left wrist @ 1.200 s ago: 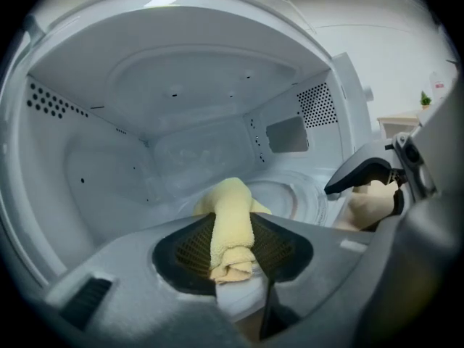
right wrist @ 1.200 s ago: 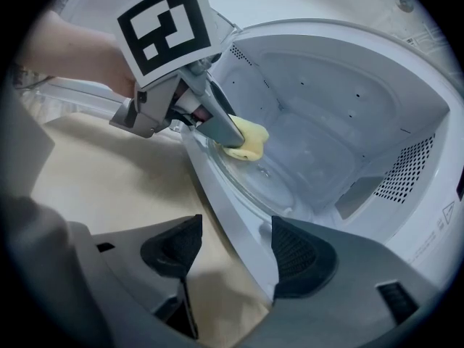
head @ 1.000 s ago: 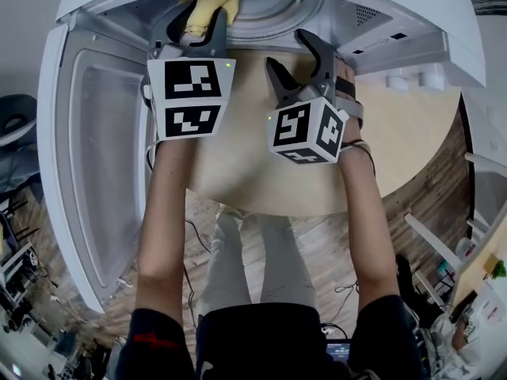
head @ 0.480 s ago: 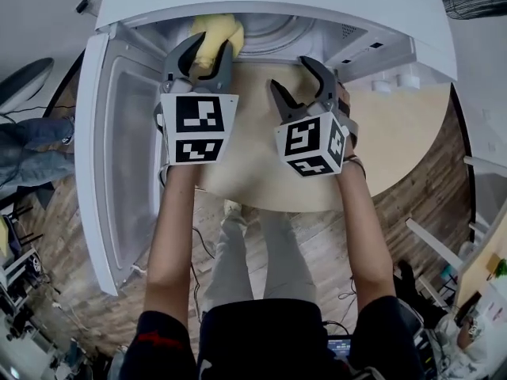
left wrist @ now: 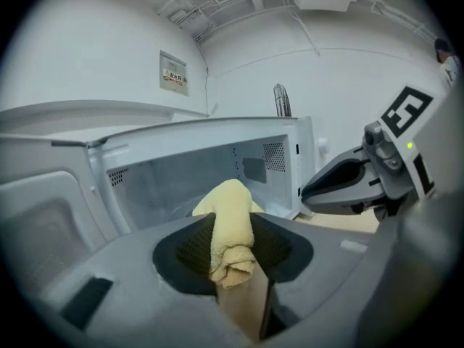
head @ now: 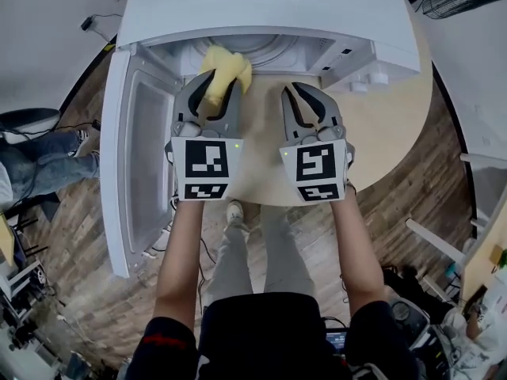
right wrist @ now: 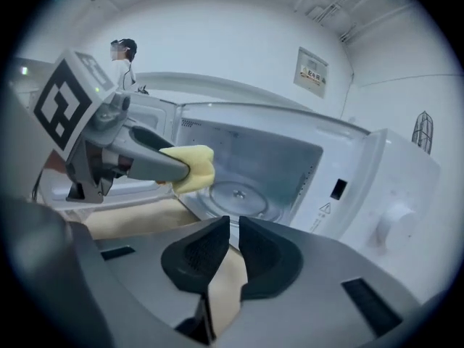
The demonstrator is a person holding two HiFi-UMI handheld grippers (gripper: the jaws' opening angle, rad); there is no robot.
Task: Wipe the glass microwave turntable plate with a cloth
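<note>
Both grippers have drawn back from the microwave (head: 269,22) mouth. Left gripper (head: 214,93) clamps the yellow cloth (head: 224,70), now off the glass plate (right wrist: 235,196) on the cavity floor. Right gripper (head: 302,93) jaws closing on nothing, nearly together. Wiping likely paused or done

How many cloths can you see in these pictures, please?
1: a yellow cloth, clamped in the left claw in front of the open microwave. Others could be hidden inside it.
</note>
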